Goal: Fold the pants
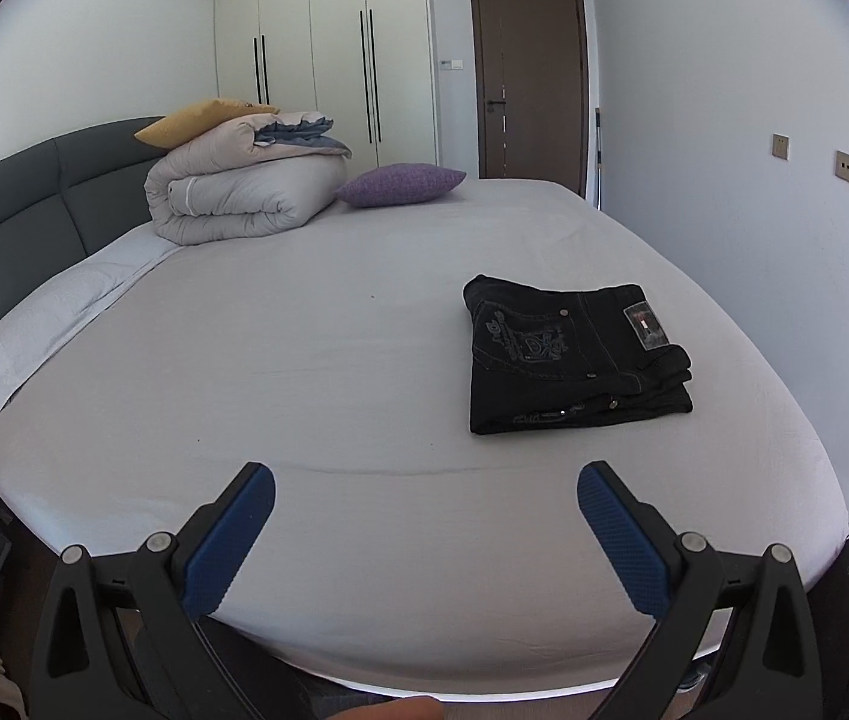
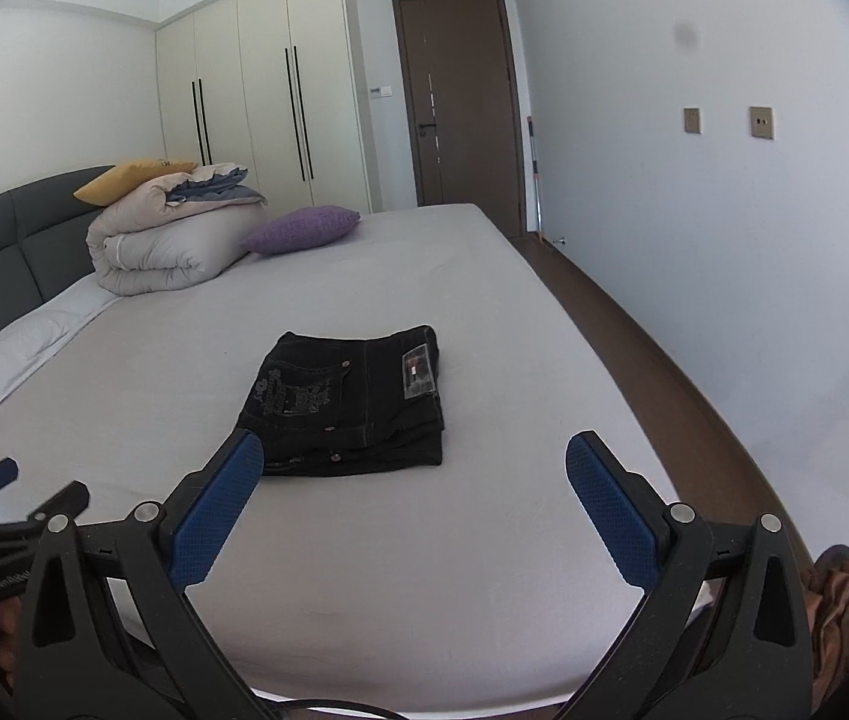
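Jaws spread wide on both sides, nothing between them! The left gripper (image 1: pixel 426 489) hangs level above the near edge of the bed (image 1: pixel 304 360), blue pads (image 1: pixel 232 540) angled outward, aimed across the mattress toward the headboard (image 1: pixel 16 198) side. The right gripper (image 2: pixel 414 462) sits in the same pose, fingers splayed and empty, hovering just short of the black jeans (image 2: pixel 352 402); its left pad (image 2: pixel 214 516) overlaps the near-left corner of the bundle in the right wrist view, though I can't tell if it touches.

The jeans (image 1: pixel 574 354) lie flat on the grey sheet as a compact folded stack, embroidered back pocket and brand patch (image 2: pixel 418 375) facing up. The long side runs roughly left to right across the bed, stacked edges toward the grippers.

Far off at the head end: a folded duvet (image 1: pixel 238 192), a yellow pillow (image 1: pixel 202 123) on top, a purple cushion (image 1: pixel 400 183) beside it.
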